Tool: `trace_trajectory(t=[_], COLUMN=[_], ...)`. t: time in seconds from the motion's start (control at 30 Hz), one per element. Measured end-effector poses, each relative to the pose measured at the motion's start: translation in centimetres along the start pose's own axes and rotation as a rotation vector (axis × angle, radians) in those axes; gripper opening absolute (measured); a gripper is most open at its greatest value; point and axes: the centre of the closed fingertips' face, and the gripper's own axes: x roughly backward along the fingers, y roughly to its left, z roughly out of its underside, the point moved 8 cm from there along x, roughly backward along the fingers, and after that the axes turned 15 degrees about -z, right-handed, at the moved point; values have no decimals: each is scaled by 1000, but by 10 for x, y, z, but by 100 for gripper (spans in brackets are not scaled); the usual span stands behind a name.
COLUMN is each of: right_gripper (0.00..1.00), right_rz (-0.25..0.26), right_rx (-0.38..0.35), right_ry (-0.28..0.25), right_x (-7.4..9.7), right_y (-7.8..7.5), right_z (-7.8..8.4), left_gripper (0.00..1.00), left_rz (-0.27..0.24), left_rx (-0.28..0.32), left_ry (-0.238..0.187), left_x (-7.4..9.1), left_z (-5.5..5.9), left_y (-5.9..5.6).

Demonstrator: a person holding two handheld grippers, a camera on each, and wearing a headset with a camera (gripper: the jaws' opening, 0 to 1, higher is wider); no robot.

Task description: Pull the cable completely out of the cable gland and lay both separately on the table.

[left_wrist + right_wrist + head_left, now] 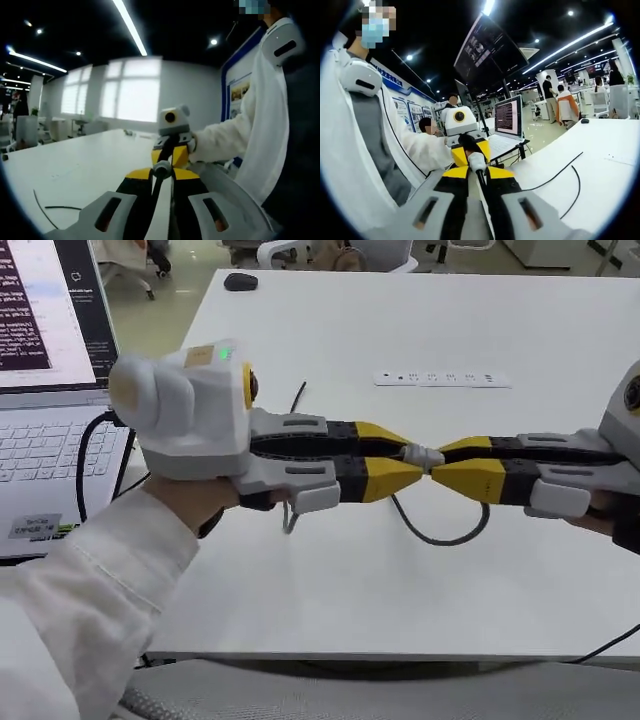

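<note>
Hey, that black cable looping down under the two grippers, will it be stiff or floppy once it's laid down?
Probably floppy: the cable sags in a loose loop rather than spanning straight. It looks thin, so likely light. It may keep some curl on the table, since the loop bends smoothly without kinks.

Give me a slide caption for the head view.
The left gripper and right gripper meet tip to tip above the table, both shut on the cable gland, black cable looping beneath.

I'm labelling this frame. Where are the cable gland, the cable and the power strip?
cable gland [422,455], head view, its pale body
cable [440,541], head view, bottom of its dark loop
power strip [442,379], head view, middle of its top
</note>
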Motion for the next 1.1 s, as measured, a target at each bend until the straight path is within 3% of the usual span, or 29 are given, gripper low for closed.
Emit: trace_trajectory(t=[0.13,0.27,0.3,0.53,0.7,0.73,0.93,1.03,1.1], right_gripper=[12,11,11,10,11,11,11,12,13], right_rz=[5,12,20,60,93,102,94,74,71], right_rx=[20,61,67,204,283,317,329,427,382], right_ry=[0,10,13,93,110,127,135,138,118], right_x=[-4,-9,-10,-20,-22,-23,-22,-22,-20], right_y=[2,5,6,10,13,14,16,16,12], right_z=[-6,-10,-10,-16,-19,-20,-20,-22,-24], left_gripper=[16,16,15,15,14,14,14,15,15], left_rz=[6,14,12,23,17,17,9,10,-7], left_rx=[94,118,160,211,285,283,267,278,252], left_ry=[6,14,24,36,43,40,48,24,-5], left_x=[3,7,8,13,15,15,14,14,13], left_z=[-5,-9,-9,-9,-10,-10,-11,-11,-12], left_y=[3,5,5,5,6,6,3,5,5])
